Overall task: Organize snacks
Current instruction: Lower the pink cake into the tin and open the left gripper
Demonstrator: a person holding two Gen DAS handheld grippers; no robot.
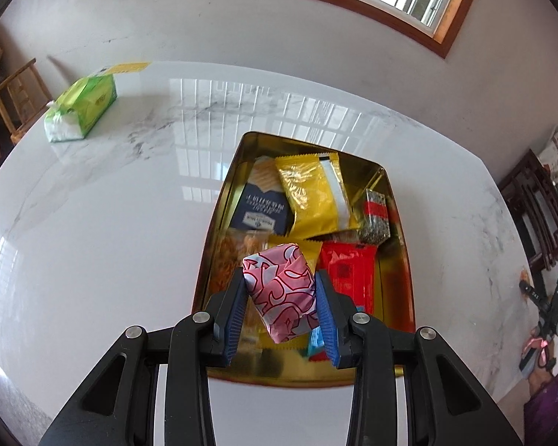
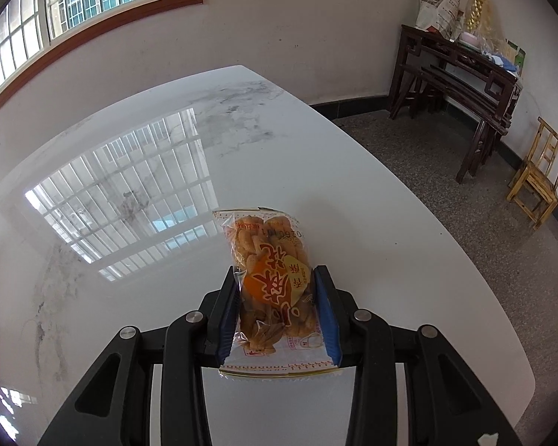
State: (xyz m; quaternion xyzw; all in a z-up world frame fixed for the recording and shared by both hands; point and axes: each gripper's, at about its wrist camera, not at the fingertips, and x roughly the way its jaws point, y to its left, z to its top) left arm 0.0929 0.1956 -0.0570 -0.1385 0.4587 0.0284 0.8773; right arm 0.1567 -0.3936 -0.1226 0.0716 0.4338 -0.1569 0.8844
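Left wrist view: my left claw (image 1: 281,290) is clamped on a pink and white wrapped snack (image 1: 279,291), both blue pads (image 1: 236,319) pressing its sides, and I hold it over the near end of a gold tin tray (image 1: 223,204) that sits on the white marble table (image 1: 111,223). The tray lies toward the right side of the table, its long sides running away from me. In it, at the far end, a dark blue packet (image 1: 261,210) lies by the left wall with a yellow packet (image 1: 312,193) just beside it, and a small speckled packet with a red band (image 1: 375,219) is against the right wall. Nearer to me a red packet (image 1: 348,275) lies right of the snack I hold, and a clear bag of orange-brown pieces (image 1: 228,260) sits by the left wall, partly hidden behind my finger. A green tissue pack (image 1: 82,107) rests near the far left corner of the table, well apart from the tray. In the right wrist view, my right claw (image 2: 277,303) grips a clear bag of fried twists (image 2: 269,278) with an orange label, the pads closed on its two long edges, its far end sticking out past my fingertips. It hangs above bare table (image 2: 372,241), near the right edge, with grey floor (image 2: 446,204) beyond.
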